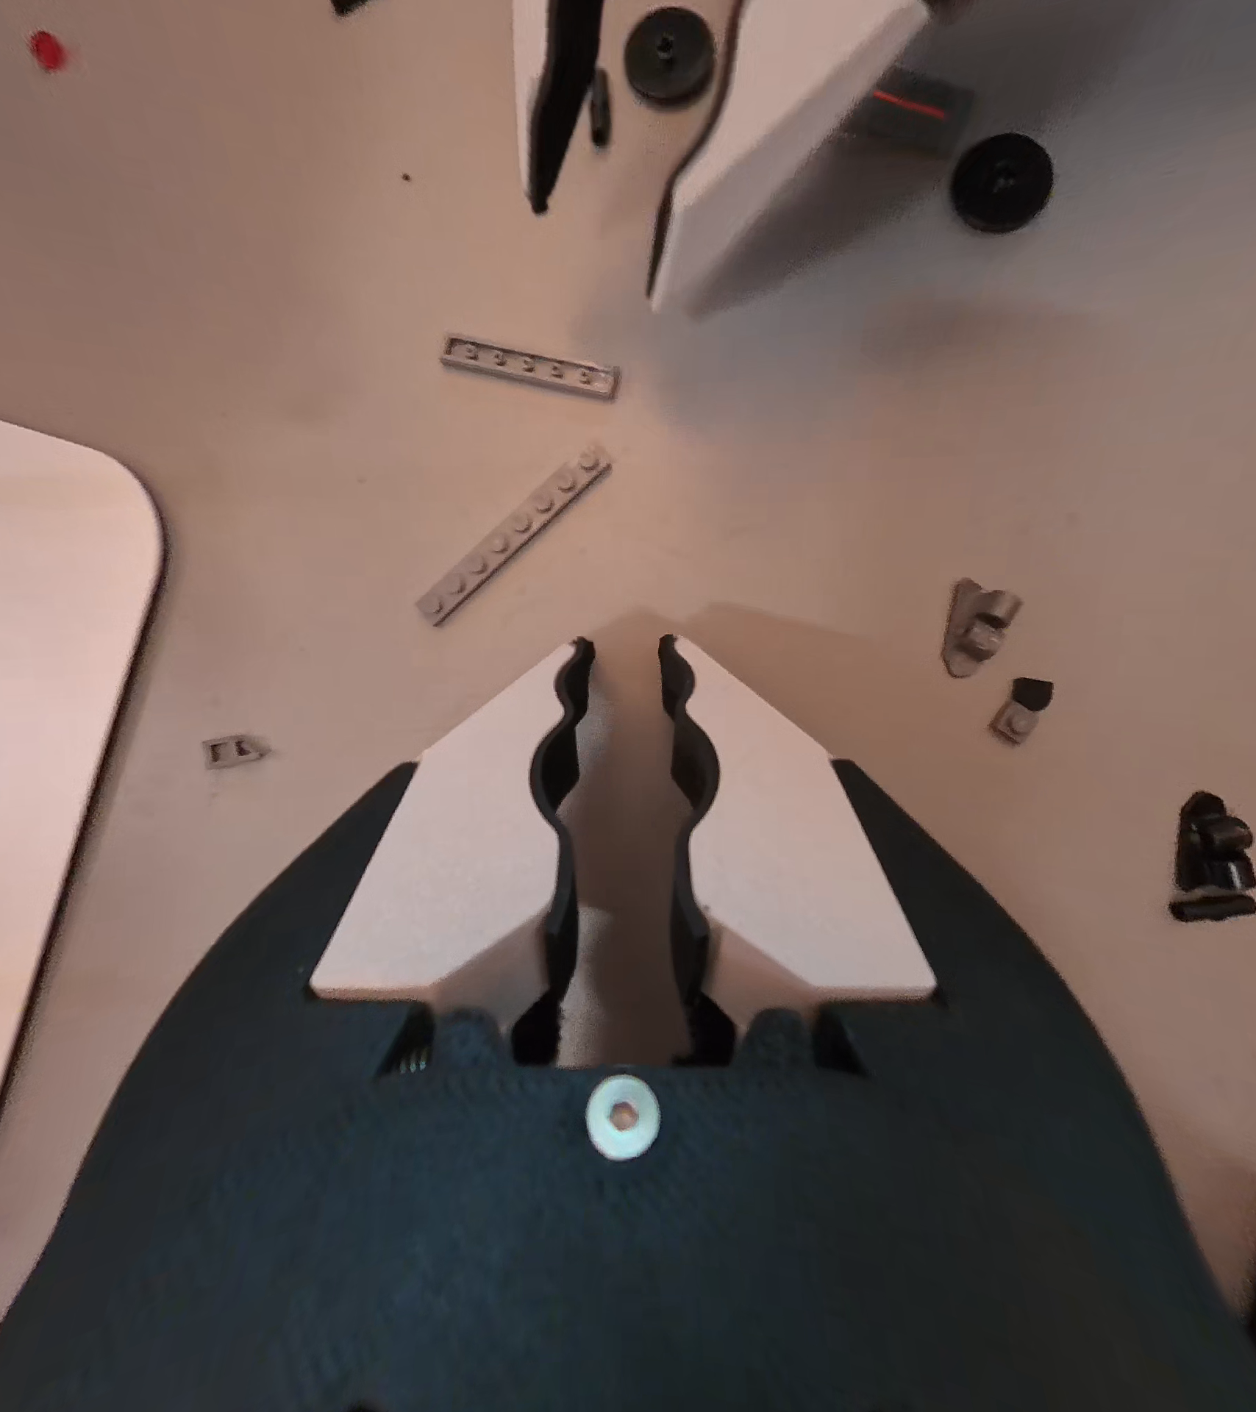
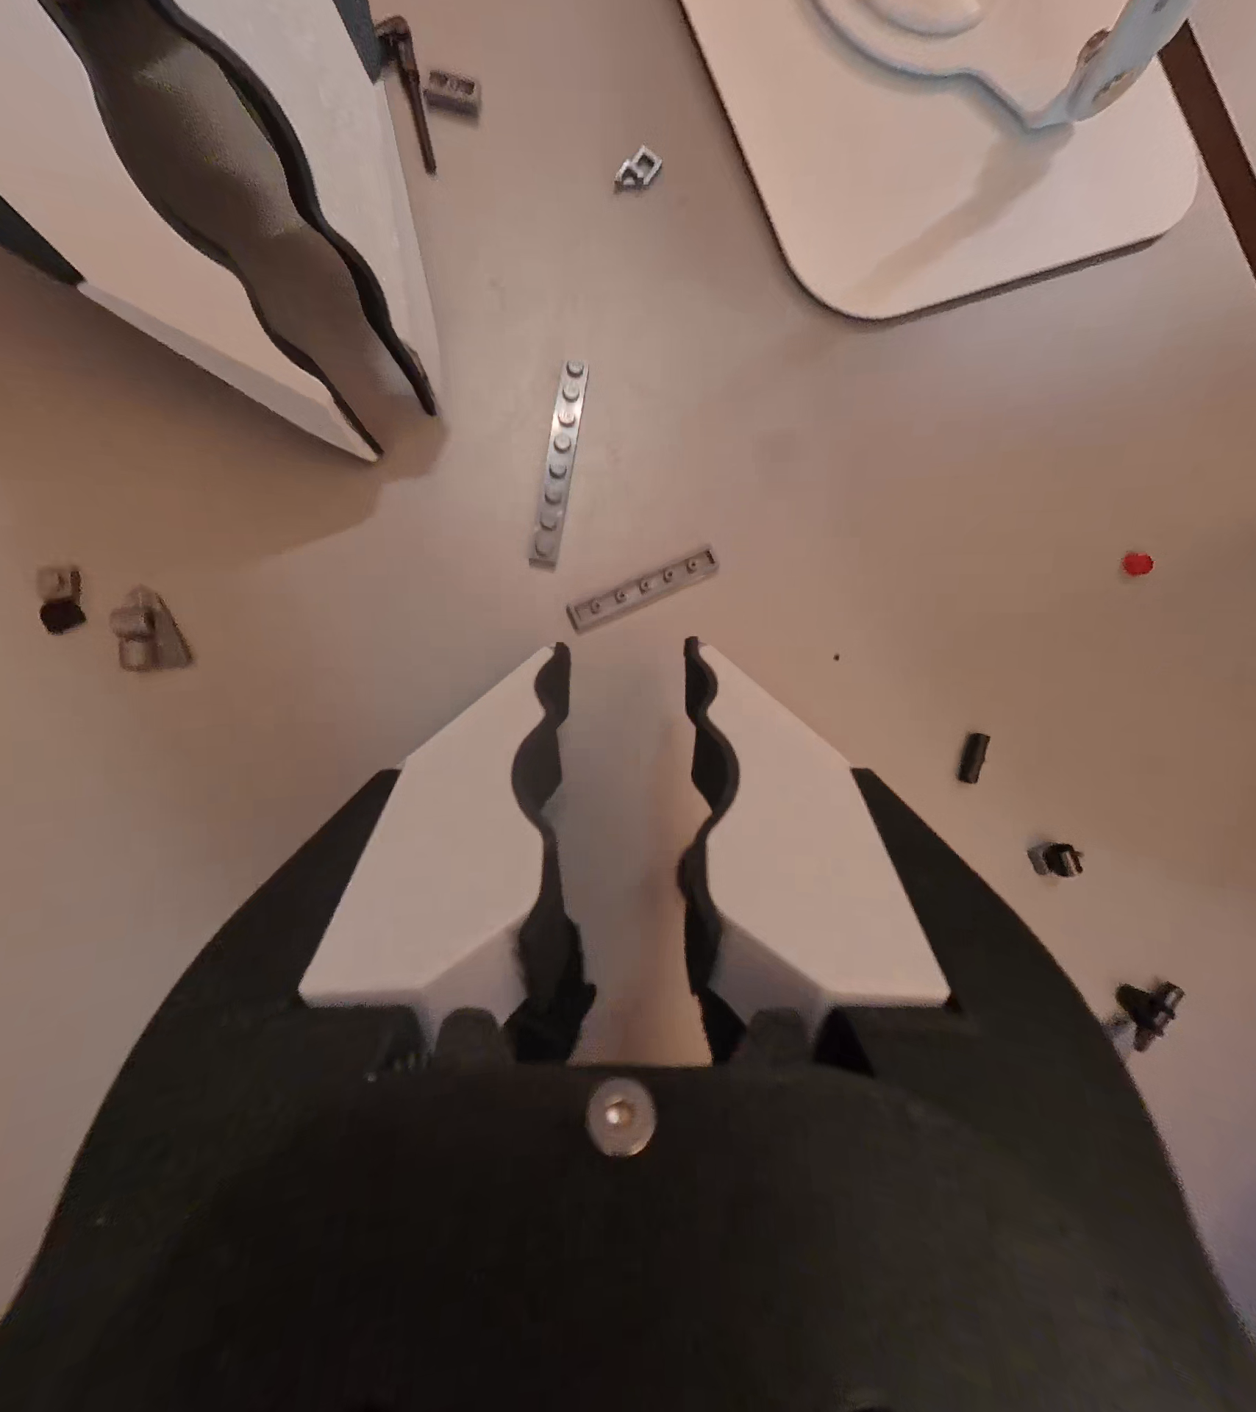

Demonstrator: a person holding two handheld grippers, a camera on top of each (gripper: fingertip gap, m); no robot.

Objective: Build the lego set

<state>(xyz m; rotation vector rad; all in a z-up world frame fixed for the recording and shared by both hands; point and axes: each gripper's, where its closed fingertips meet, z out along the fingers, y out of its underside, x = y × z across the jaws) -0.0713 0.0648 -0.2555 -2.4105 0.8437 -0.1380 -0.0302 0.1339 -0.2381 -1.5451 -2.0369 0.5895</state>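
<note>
Two long grey Lego plates lie on the table between the grippers. The studs-up plate (image 1: 514, 535) (image 2: 560, 462) lies just ahead of my left gripper (image 1: 625, 646), which is open and empty. The other plate (image 1: 529, 367) (image 2: 642, 588), underside up, lies just ahead of my right gripper (image 2: 623, 648), also open and empty. The right gripper shows at the top of the left wrist view (image 1: 610, 191). The left gripper shows at the upper left of the right wrist view (image 2: 403, 428).
A white board (image 1: 21, 688) (image 2: 953, 191) with a white device on it sits at one side. Small grey and black pieces (image 1: 980, 626) (image 1: 1213, 856) (image 2: 147, 626) lie scattered, with two black wheels (image 1: 667, 53) (image 1: 999, 179), a red stud (image 1: 46, 50) (image 2: 1135, 564) and a small grey piece (image 1: 231, 751) (image 2: 639, 166). The gap from one gripper's tips to the other's is roughly 9 cm. The studs-up plate (image 1: 514, 535) lies around 4 cm away from my left fingertips. It turns up in the right wrist view (image 2: 558, 456) as well.
</note>
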